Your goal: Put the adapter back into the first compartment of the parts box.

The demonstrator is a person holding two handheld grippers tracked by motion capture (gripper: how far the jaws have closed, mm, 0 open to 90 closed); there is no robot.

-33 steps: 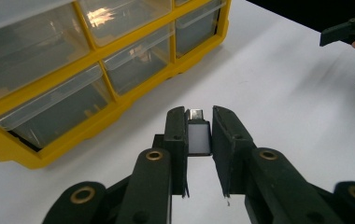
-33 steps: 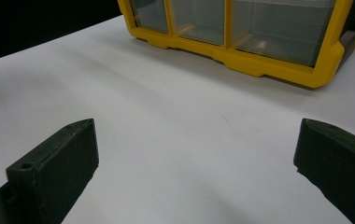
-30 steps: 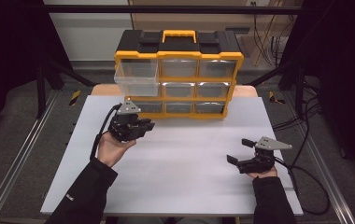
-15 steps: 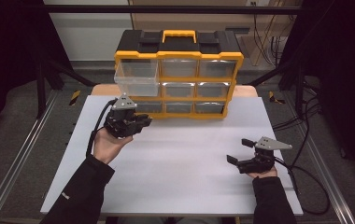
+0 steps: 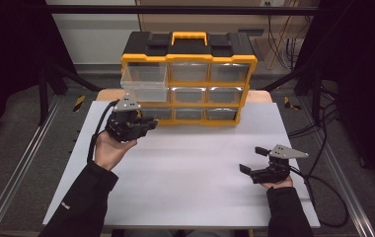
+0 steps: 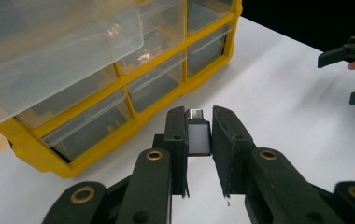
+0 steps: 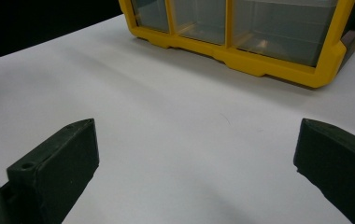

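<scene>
Now the left gripper (image 6: 199, 135) pinches a small white plug (image 6: 198, 136) near the bench's (image 5: 200, 163) far left corner, just below the pulled-out clear drawer (image 5: 144, 84). Near the right edge, the right gripper (image 5: 254, 160) is spread wide.

Drawer cabinet (image 5: 189, 79) at table's (image 5: 195, 197) far edge, top-left drawer (image 5: 145, 84) pulled out. Left gripper (image 5: 146, 126) just before the cabinet's left end, below that drawer, small adapter (image 6: 198, 135) between its jaws. Right gripper (image 5: 252, 159) well apart, near right, on the table.
</scene>
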